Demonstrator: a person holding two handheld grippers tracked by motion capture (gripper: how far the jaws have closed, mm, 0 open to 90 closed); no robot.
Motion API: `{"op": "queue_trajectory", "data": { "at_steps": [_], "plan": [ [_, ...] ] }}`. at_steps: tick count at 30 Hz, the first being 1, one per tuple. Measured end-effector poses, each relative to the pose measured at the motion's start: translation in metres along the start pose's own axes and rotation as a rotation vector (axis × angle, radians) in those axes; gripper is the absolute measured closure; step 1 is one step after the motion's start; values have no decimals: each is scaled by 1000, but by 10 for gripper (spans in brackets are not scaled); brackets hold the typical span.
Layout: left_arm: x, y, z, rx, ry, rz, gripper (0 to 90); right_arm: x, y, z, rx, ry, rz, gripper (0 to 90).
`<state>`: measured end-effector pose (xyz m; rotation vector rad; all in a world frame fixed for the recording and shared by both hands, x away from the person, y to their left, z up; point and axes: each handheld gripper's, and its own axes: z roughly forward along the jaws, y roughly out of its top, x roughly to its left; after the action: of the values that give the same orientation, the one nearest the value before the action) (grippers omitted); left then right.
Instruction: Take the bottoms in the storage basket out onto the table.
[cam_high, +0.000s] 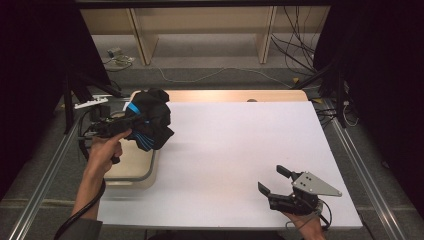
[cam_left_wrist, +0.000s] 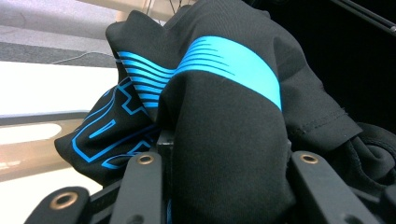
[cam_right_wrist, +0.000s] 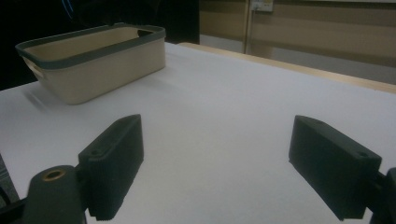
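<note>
Near right, the right gripper (cam_high: 274, 181) rests on the white worktop (cam_high: 240, 150), fingers apart and empty. Farther left, the left gripper (cam_high: 131, 124) clamps a bunched black garment (cam_high: 150, 120) above the beige basket (cam_high: 135, 170); probably it next carries the garment right and spreads it.

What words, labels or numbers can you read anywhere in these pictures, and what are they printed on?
Black fabric garment with bright blue stripes: blue outlined block shapes that look like large letters or numerals, folded over and cut off, not readable.
Beige plastic basket with a grey rim: no text visible.
White table top: no text visible.
Small white fitting on the far wall: too small and blurred to read.
</note>
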<state>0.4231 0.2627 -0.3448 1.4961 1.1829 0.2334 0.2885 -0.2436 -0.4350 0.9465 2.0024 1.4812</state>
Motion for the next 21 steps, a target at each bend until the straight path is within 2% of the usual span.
{"op": "queue_trajectory", "data": {
  "at_steps": [10, 21],
  "plan": [
    [-4, -4, 8, 3, -15, -8, 613, 0, 0, 0, -1, -1, 1, 187],
    [-10, -9, 17, 17, -50, -17, 613, 0, 0, 0, -3, -1, 3, 187]
  ]
}}
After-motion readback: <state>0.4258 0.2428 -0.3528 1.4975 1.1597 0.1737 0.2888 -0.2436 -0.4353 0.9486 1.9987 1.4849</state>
